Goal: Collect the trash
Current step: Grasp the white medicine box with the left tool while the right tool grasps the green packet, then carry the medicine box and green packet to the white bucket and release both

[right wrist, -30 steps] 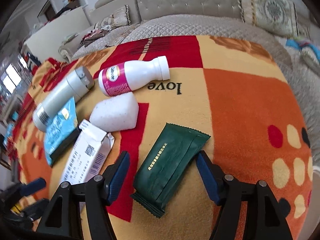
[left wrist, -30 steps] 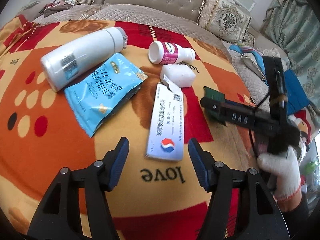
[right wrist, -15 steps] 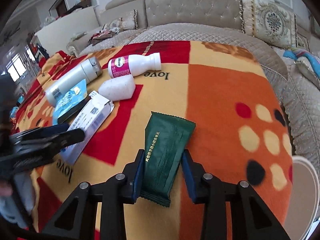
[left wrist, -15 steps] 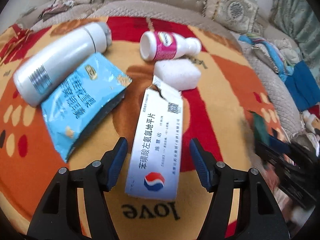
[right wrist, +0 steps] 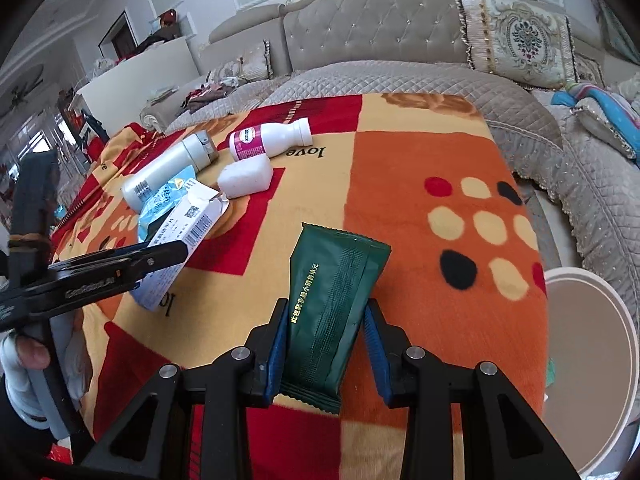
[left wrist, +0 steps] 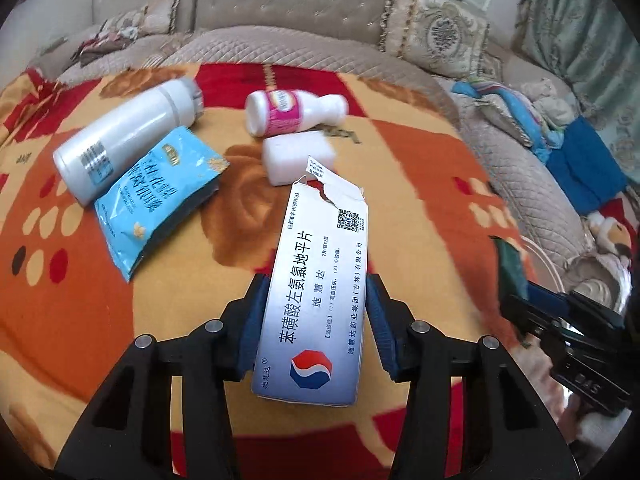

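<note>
Patterned blanket (right wrist: 420, 168) in orange, red and yellow, word "love" on it, is the landmark. It lies over a quilted grey sofa (right wrist: 372, 40). Embroidered cushion (right wrist: 520, 36) behind the blanket's far right corner, against the sofa back. Blue cloth (left wrist: 584, 168) off the blanket's right edge on the sofa seat. Green curtain (left wrist: 592, 32) beyond that. Round white-rimmed bin (right wrist: 592, 364) just past the blanket's right near edge.

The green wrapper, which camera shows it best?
The right wrist view: the green wrapper lies lengthwise between the right gripper, its printed face fully visible. The left wrist view shows only a blurred green sliver at the right edge.
</note>
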A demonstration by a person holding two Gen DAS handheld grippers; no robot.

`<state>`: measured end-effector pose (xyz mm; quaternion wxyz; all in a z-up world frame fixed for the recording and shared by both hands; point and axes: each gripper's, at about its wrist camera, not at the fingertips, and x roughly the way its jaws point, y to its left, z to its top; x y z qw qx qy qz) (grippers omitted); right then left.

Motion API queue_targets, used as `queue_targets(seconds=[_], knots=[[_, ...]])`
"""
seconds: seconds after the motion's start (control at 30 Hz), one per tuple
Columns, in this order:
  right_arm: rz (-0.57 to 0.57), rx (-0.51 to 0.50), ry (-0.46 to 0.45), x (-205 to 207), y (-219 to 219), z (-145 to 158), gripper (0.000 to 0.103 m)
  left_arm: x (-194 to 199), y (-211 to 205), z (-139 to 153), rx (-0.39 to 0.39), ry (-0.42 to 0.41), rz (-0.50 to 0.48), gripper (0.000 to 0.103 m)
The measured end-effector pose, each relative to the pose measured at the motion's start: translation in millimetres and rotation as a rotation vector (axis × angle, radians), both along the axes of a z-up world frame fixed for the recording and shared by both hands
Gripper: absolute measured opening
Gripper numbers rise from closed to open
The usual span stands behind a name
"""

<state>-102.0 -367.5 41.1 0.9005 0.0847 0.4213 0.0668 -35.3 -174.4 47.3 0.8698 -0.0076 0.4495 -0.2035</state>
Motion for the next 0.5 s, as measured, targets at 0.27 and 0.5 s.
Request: queue_targets(seconds=[0.27, 0.5], knots=[[-0.033, -0.003, -0.029, -29, -12, 11, 0.035, -34, -32, 18, -0.010, -0.038, -0.069, 0.047], [-0.076, 0.007, -0.048, -50, -29, 17, 0.035, -54, -59, 29, -0.016, -0.061, -0.122, 0.046]])
